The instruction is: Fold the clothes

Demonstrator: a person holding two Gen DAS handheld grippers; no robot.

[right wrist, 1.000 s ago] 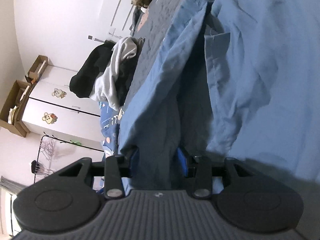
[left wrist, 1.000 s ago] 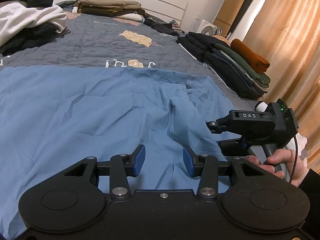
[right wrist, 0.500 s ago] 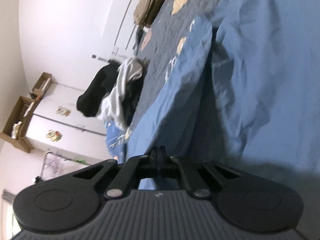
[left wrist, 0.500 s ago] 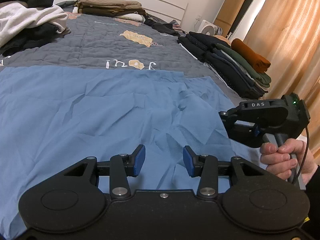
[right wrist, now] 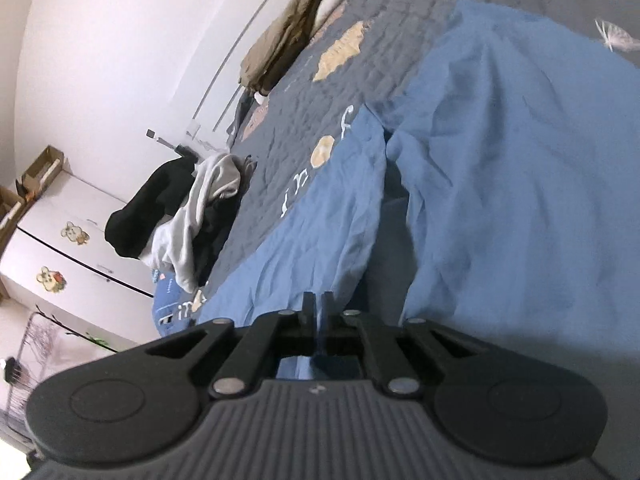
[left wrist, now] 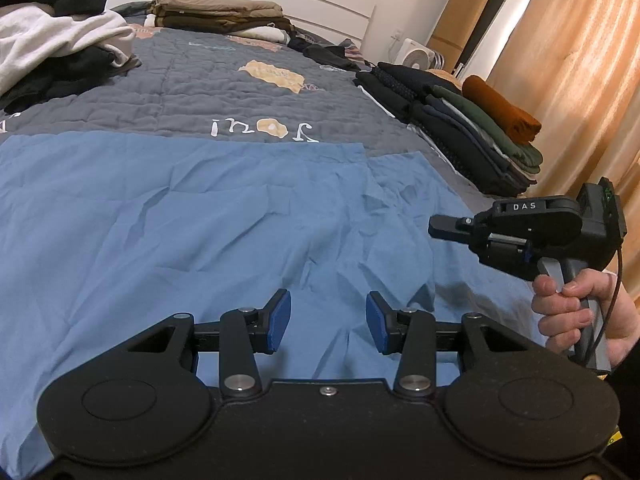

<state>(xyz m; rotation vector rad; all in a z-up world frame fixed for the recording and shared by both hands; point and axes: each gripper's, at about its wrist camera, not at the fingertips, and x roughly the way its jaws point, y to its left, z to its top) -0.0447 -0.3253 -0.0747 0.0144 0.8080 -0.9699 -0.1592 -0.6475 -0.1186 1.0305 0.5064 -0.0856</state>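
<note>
A large blue garment [left wrist: 180, 220] lies spread and creased across the near half of the bed, its right part showing a seam and folds. My left gripper [left wrist: 327, 320] hovers open just above its near edge, nothing between the blue pads. My right gripper [left wrist: 434, 228], held by a hand [left wrist: 568, 312], hangs in the air over the garment's right side. In the right wrist view the right gripper [right wrist: 317, 304] is shut with its fingers together, and the blue garment [right wrist: 520, 200] lies beyond them. No cloth hangs from it.
A grey quilt [left wrist: 180, 96] covers the bed. Folded dark clothes [left wrist: 460, 132] topped by a rust piece [left wrist: 500, 108] line the right edge. A tan folded pile [left wrist: 216, 12] sits at the headboard. An unfolded black and white heap [left wrist: 52, 40] lies at the far left.
The right gripper, open around a raised fold a second ago, has shut and pulled back to the right and up. The lifted ridge of cloth has dropped flat. The left gripper stayed put.
</note>
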